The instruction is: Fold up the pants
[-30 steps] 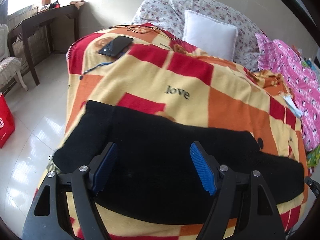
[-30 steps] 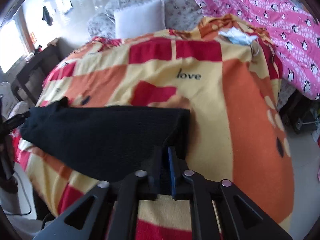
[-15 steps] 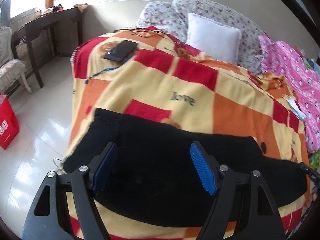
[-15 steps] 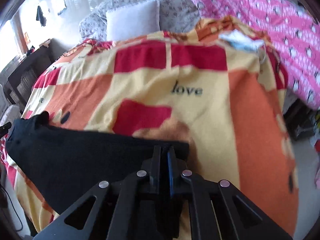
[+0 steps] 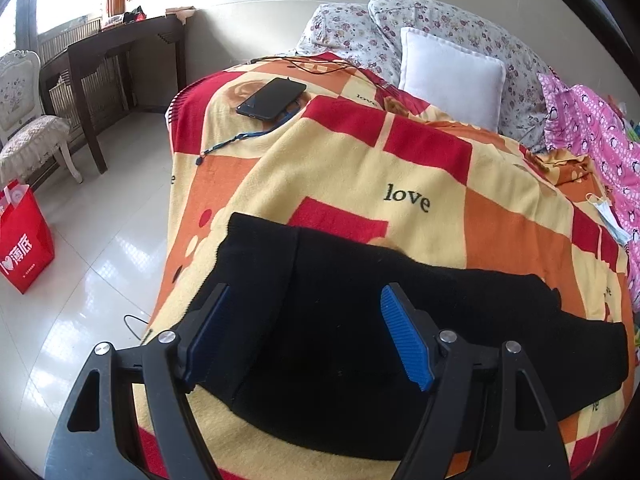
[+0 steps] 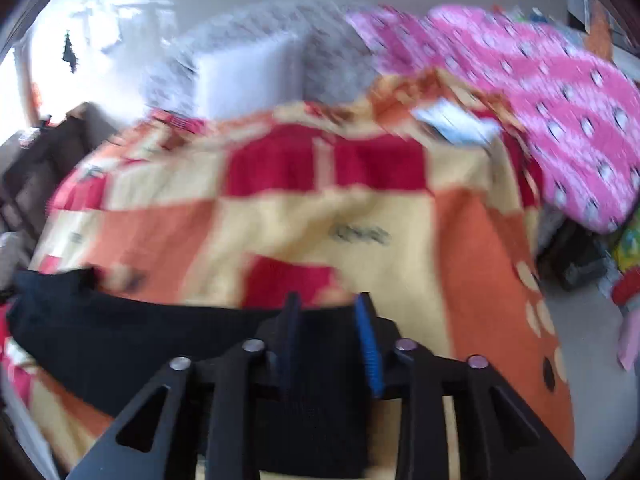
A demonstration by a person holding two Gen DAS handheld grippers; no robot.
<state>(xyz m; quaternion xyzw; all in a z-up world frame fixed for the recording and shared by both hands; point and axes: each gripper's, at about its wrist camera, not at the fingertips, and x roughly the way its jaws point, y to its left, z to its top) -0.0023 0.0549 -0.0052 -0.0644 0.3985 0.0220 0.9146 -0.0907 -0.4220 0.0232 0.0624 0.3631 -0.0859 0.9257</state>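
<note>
Grippers both tilt down over your bed (image 5: 360, 168): left gripper (image 5: 308, 336) jaws spread wide, right gripper (image 6: 330, 336) jaws just opening off the flat black pants (image 5: 340, 320).

Left gripper (image 5: 304, 336) hovers over black pants (image 5: 360, 320), fingers (image 5: 404, 340) spread wide, nothing clamped. Pants lie across near end of the bed's checked blanket (image 5: 360, 172). Phone (image 5: 272, 98) far left on blanket, white pillow (image 5: 452, 78) far, red bag (image 5: 24, 236) on floor left.

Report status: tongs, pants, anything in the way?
Left tongs open above black pants. Right tongs just opened, pants end between the pads, unpinched. Phone on blanket, clear of pants.
</note>
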